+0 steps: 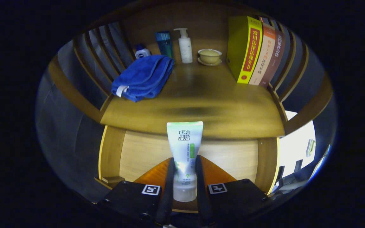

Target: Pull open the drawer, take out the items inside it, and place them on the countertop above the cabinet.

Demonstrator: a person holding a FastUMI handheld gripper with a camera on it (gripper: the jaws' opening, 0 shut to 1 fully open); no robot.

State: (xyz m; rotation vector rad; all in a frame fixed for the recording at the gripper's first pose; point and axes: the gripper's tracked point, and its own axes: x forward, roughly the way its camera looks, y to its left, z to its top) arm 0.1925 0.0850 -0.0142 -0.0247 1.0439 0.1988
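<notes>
Tongs (184,177) clamped on upright tube (185,152), countertop (201,104) edge ahead, middle bare

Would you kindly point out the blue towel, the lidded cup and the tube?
blue towel (144,76), gripper view, folded top.
lidded cup (209,55), gripper view, bowl's side.
tube (185,142), gripper view, upper body above the fingers.

**My claw, up close**

My gripper (184,182) has two long, flat, narrow fingers (169,186) running side by side toward 12 o'clock. Each rises from a boxy matte-black carriage block with rounded corners. On top of each block, beside its finger, sits a square black-and-white fiducial marker, one at 9 o'clock of the fingers, one at 3 o'clock.
</notes>
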